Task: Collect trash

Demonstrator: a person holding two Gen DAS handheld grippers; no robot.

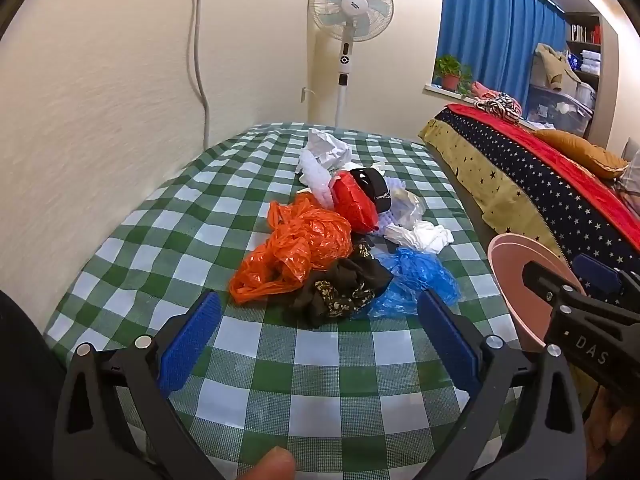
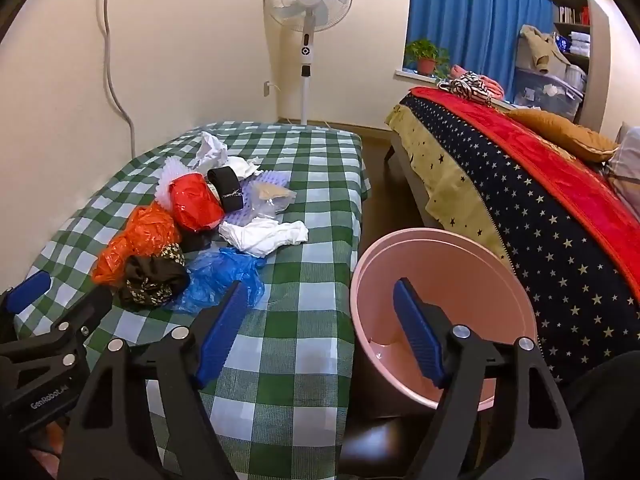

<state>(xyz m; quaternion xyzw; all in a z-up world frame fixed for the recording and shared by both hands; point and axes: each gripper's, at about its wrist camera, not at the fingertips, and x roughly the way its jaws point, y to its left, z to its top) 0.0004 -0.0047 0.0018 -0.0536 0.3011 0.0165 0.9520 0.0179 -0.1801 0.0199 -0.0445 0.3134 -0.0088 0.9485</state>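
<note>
Left gripper [image 1: 320, 312]: we held its fingers wide apart near the blue bag [image 1: 416, 280] | right gripper [image 2: 320, 320]: fingers wide apart, empty, by the pink bin [image 2: 472, 248]

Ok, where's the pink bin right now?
The pink bin sits off the table's right edge in the right wrist view, between the checked tablecloth and the starry bedspread, beyond the right gripper, whose jaws are open.

Crumpled trash heap [image 1: 340, 236] beside pink bin [image 2: 440, 312]
</note>
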